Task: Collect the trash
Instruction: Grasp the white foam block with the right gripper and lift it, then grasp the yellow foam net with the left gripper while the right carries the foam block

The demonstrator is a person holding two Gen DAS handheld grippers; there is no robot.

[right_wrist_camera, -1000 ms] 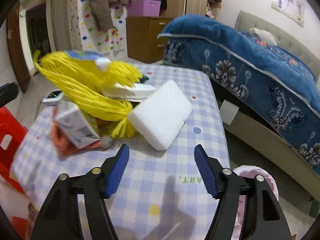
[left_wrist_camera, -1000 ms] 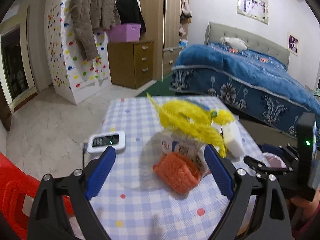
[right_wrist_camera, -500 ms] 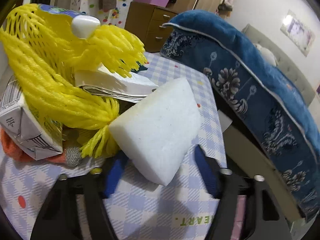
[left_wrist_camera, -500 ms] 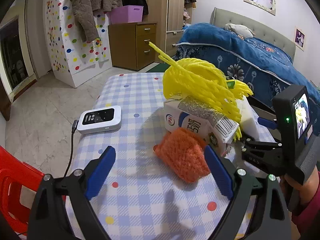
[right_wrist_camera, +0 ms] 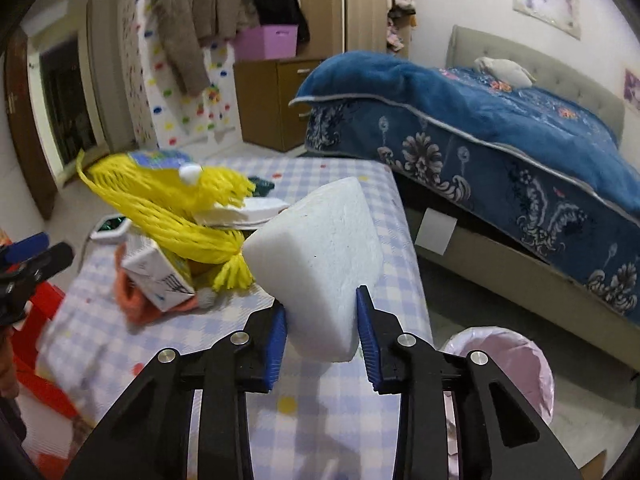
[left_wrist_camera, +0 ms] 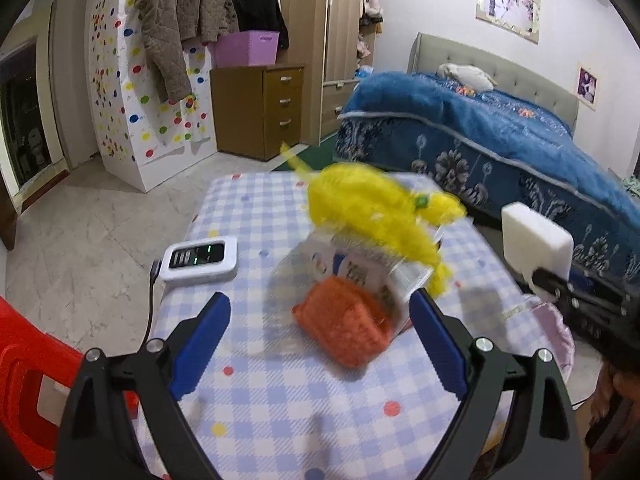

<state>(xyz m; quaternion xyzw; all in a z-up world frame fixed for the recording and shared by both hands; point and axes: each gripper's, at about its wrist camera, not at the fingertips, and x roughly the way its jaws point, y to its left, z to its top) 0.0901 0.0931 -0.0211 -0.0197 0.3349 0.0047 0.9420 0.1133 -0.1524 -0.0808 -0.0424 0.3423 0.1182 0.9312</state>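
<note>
foam block (right_wrist_camera: 316, 264) now lifted off tabletop's right edge; right gripper (right_wrist_camera: 322, 328) jaws closing on its narrow end. light, squashy, grip gently.

Right gripper (right_wrist_camera: 321, 312), wide apart a second ago, now closing on the foam block (right_wrist_camera: 320, 264); block lifted off the table (right_wrist_camera: 400, 240).

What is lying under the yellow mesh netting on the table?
Under the yellow mesh netting sits a white carton, leaning on an orange mesh piece. Anything further beneath is covered.
</note>
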